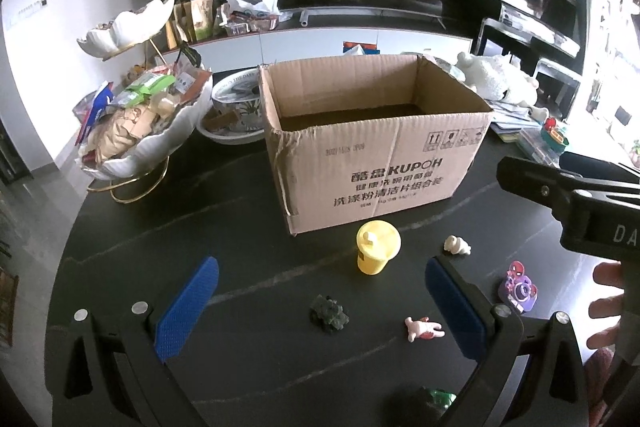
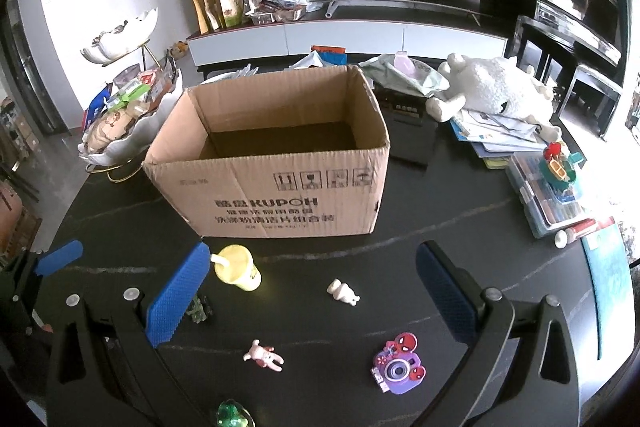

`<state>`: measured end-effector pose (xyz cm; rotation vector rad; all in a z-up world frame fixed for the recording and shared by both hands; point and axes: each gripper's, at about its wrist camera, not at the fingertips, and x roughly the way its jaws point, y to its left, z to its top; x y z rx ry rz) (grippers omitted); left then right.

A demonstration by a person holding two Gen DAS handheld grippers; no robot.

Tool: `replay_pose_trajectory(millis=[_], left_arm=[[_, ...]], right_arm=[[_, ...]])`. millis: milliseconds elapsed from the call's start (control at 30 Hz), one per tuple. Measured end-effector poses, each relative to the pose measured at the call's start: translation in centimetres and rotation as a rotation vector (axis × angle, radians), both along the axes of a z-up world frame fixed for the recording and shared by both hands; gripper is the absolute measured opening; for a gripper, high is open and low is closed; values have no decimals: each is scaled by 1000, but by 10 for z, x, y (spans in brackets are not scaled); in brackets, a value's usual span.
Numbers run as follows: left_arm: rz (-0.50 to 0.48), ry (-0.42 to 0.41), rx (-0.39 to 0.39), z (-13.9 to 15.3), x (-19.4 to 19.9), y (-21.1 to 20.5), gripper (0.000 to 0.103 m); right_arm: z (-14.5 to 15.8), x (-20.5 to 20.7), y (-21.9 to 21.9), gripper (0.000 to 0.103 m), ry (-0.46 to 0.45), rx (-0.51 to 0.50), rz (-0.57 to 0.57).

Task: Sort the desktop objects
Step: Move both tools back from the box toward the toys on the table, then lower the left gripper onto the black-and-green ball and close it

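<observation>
Left gripper spread wide above the dark green toy, yellow cup just ahead before the open cardboard box, right gripper spread too, white figurine between its jaws, purple toy camera nearer right.

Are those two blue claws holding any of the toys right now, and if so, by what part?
No, nothing is held. The left claw and the right claw are both wide open above the table, with the toys lying loose.
</observation>
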<state>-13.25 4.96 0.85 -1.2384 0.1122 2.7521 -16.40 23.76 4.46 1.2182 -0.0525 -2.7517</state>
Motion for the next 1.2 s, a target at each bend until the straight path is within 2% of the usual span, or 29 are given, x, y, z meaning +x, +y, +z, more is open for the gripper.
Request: replay_pose_trajectory(millis=[367, 567, 767, 933, 1200], left_arm=[[-8, 105, 27, 10, 27, 2, 102], [-42, 42, 20, 4, 30, 2, 102], [-37, 54, -28, 2, 40, 3, 102], [-68, 42, -28, 0, 45, 4, 102], [-42, 23, -18, -10, 51, -1, 102]], right_arm=[[-5, 26, 10, 102, 38, -8, -12], [-7, 38, 15, 102, 35, -15, -14], [-15, 52, 19, 102, 22, -10, -21], [-21, 62, 23, 102, 12, -25, -35], [-36, 74, 27, 102, -34, -32, -30]])
